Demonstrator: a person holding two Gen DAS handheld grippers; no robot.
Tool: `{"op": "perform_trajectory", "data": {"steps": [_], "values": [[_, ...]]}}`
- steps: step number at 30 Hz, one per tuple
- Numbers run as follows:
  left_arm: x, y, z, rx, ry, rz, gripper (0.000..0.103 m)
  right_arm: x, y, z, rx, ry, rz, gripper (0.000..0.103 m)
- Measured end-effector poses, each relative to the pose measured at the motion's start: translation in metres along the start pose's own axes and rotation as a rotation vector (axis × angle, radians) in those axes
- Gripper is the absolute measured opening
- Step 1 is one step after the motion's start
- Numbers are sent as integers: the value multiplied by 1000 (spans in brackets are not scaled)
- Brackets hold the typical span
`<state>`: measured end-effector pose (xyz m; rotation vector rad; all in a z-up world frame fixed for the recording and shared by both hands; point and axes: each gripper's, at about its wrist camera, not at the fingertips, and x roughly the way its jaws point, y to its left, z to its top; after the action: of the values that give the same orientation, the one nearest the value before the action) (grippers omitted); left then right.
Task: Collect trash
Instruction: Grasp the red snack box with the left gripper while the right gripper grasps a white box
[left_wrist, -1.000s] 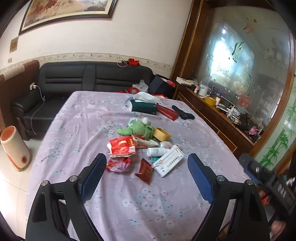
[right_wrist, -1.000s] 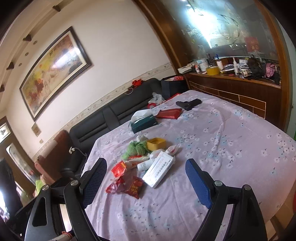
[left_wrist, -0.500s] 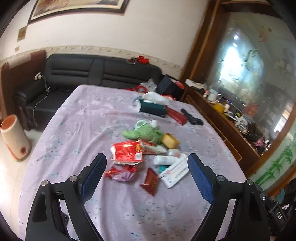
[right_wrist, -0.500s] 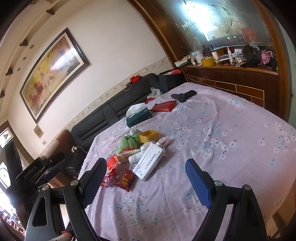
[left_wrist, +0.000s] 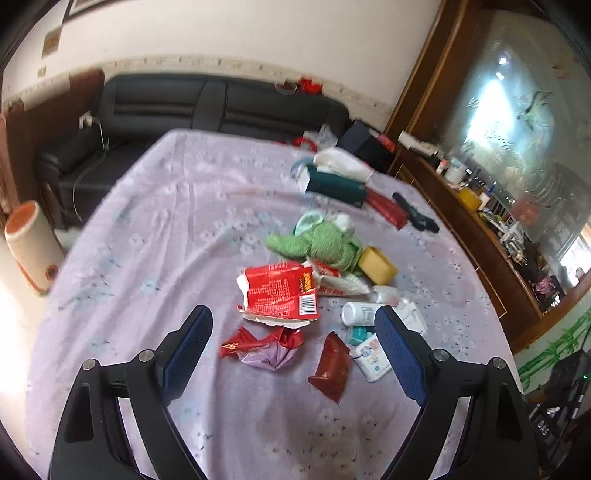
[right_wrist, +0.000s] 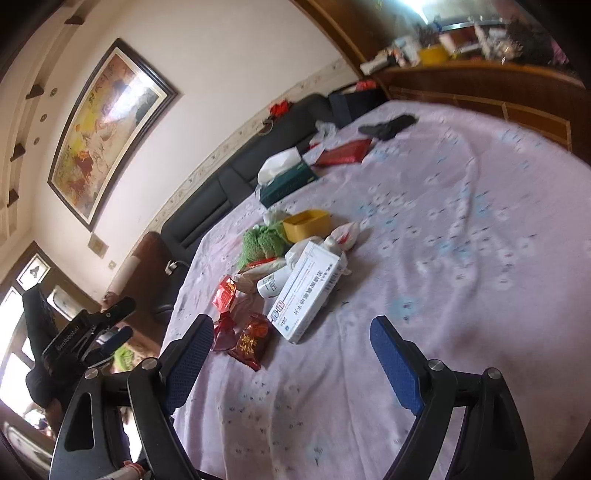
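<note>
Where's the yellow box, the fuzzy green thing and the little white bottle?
yellow box (left_wrist: 377, 263), left wrist view, its top face.
fuzzy green thing (left_wrist: 321, 243), left wrist view, its middle.
little white bottle (left_wrist: 359, 314), left wrist view, its side.

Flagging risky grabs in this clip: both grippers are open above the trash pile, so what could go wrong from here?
1. The crumpled wrapper and dark red packet lie flat on the loose tablecloth; the left gripper may pinch cloth too.
2. The white box rests against the small bottle, which may roll if the right gripper takes the box.
</note>
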<state>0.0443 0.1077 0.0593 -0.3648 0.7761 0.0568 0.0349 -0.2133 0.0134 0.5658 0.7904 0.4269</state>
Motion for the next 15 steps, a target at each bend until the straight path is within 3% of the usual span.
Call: {"op": "perform_trajectory", "data": {"steps": [6,10,15], "values": [[72,16,16,-80,149,-17,88,69,-19,15,93,121,13,89],[103,24,25,-135,196,-12,88,108,-34,18,155,201,-6,87],[135,25,35,-139,256,15,88,124,-35,22,172,191,-21,87]]}}
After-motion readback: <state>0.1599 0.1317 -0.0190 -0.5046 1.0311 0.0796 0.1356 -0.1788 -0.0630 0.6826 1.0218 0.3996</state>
